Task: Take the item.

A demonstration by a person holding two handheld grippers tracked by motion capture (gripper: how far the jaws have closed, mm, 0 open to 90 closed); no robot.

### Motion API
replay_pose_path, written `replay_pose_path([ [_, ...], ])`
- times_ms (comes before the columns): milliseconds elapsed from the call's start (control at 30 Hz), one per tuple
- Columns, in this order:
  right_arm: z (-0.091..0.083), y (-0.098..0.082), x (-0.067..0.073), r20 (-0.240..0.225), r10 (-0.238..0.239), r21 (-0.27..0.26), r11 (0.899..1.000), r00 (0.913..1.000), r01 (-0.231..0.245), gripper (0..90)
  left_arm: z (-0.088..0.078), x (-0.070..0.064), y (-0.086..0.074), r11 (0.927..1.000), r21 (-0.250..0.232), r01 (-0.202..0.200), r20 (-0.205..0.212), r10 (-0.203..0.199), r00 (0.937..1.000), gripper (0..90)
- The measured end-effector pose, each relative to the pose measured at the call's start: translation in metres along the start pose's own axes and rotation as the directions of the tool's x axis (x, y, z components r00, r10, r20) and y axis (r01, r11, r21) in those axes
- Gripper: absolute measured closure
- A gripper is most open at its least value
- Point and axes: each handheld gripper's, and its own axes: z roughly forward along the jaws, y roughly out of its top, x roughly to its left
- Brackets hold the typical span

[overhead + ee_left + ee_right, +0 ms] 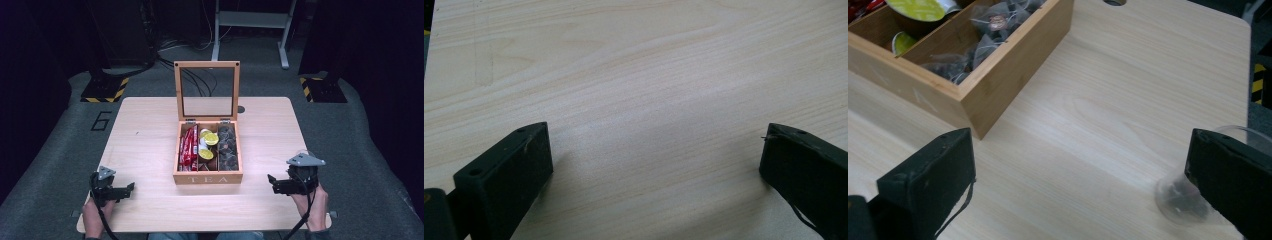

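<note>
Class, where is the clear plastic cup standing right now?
The clear cup stands upright on the table, right of the wooden tea box in the right gripper view, close beside the right gripper.

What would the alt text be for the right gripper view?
Two open black jaws of the right gripper frame a light wooden table. A clear plastic cup with something dark inside stands by one jaw; a wooden box of tea bags sits at upper left.

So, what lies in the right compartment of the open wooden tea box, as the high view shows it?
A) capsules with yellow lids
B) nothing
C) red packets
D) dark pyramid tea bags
D: the right compartment of the tea box holds dark pyramid tea bags; the red packets fill the left one, and the yellow-lidded capsules sit in the middle.
</note>
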Motion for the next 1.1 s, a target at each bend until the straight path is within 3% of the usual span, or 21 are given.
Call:
replay_pose_path([
  [133, 0.014, -0.005, 0.018, -0.024, -0.017, 0.009, 1.0, 0.9996, 0.017, 0.0, 0.0, 0.0, 0.0, 1.0, 0.0, 0.0, 0.0, 0.0, 1.0, 0.3],
  [400, 0.038, -0.018, 0.035, -0.067, -0.023, 0.039, 0.999, 0.9975, 0.026, 0.0, 0.0, 0.0, 0.0, 1.0, -0.004, 0.001, 0.0, -0.001, 1.0, 0.3],
  [600, 0.053, -0.029, 0.04, -0.084, 0.002, 0.071, 0.997, 0.9965, 0.004, 0.0, 0.0, 0.0, 0.0, 1.0, -0.002, 0.001, 0.0, -0.001, 1.0, 0.3],
  [633, 0.056, -0.032, 0.039, -0.09, -0.021, 0.08, 0.996, 0.9957, 0.028, 0.0, 0.0, 0.0, 0.0, 1.0, 0.0, 0.001, 0.0, -0.001, 1.0, 0.3],
  [700, 0.065, -0.038, 0.043, -0.098, 0.012, 0.083, 0.997, 0.9952, -0.003, 0.0, 0.001, 0.0, 0.0, 1.0, -0.007, 0.004, -0.003, -0.004, 1.0, 0.3],
  [833, 0.078, -0.048, 0.047, -0.106, 0.008, 0.104, 0.995, 0.9943, 0.003, 0.0, 0.001, 0.0, 0.0, 1.0, -0.006, 0.003, -0.003, -0.003, 1.0, 0.3],
  [900, 0.085, -0.053, 0.05, -0.114, 0.029, 0.12, 0.993, 0.9931, -0.015, 0.0, 0.001, 0.0, 0.0, 1.0, -0.007, 0.002, -0.002, -0.003, 1.0, 0.3],
  [1067, 0.098, -0.059, 0.055, -0.101, -0.004, 0.117, 0.993, 0.9949, 0.016, 0.0, 0.001, 0.0, 0.0, 1.0, -0.008, 0.004, -0.002, -0.004, 1.0, 0.3],
  [1100, 0.103, -0.061, 0.056, -0.129, 0.009, 0.105, 0.994, 0.9916, 0.004, 0.0, 0.001, 0.0, 0.0, 1.0, -0.008, 0.005, -0.002, -0.005, 1.0, 0.4],
])
